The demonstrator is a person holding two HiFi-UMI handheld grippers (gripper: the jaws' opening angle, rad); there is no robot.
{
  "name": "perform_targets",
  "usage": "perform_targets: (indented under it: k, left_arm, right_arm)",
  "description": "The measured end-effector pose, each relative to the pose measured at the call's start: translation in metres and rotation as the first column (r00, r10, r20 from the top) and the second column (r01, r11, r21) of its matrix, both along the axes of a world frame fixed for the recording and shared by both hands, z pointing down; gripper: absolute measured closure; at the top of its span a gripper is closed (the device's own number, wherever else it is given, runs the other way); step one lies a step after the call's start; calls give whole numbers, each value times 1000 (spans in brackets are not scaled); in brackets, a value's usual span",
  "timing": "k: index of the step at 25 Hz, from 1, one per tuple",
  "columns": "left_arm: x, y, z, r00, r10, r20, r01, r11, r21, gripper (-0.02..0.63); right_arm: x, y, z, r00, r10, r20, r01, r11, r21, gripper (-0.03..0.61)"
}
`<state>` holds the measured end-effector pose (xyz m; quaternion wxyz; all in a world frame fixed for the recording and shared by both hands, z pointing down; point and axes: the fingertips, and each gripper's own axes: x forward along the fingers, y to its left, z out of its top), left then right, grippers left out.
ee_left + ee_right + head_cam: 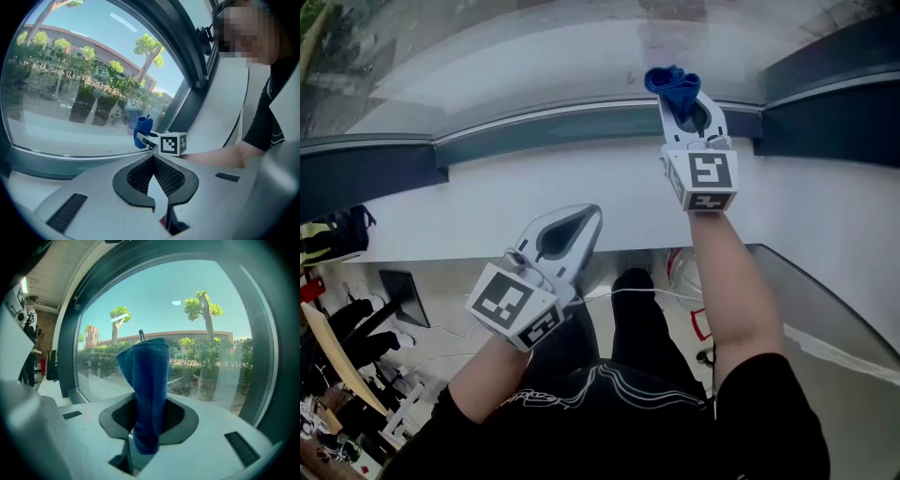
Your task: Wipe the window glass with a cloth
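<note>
Your right claw (677, 94) is clamped tight on the one blue cloth (668, 82). The folded end stands up past the tips, so fabric rather than plastic should meet the window glass (534, 42). The cloth sits near the pane's bottom edge, above the white sill (534, 202); I can't tell whether it touches yet. Your left claw (589, 214) is closed on nothing and held back at the sill's near edge, probably to leave the wiping path free. That makes two claws and one cloth.

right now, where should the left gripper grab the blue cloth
Probably the free bunched top of the blue cloth, which sticks out past the right gripper; its jaws clamp the lower part. Bring the left gripper in from the left.
</note>
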<state>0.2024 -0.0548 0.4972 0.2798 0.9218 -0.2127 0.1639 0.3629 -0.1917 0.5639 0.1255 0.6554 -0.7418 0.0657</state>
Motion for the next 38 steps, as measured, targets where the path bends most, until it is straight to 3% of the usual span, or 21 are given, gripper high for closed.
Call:
perform_targets:
  k: [15, 24, 32, 38]
  left_arm:
    - [75, 19, 0, 998, 67, -1, -67, 998, -4, 609]
    - [107, 25, 1, 993, 117, -1, -117, 993, -9, 609]
    - [114, 25, -9, 990, 140, -21, -140, 990, -6, 609]
    - [90, 24, -44, 984, 162, -69, -159, 986, 49, 609]
  right_arm:
    - [152, 40, -4, 976, 219, -2, -219, 976, 11, 486]
    - [207, 60, -3, 941, 337, 36, -338, 941, 18, 486]
    - [209, 67, -13, 929, 364, 66, -365, 931, 14, 486]
    - [150, 86, -72, 936, 327, 126, -338, 939, 71, 486]
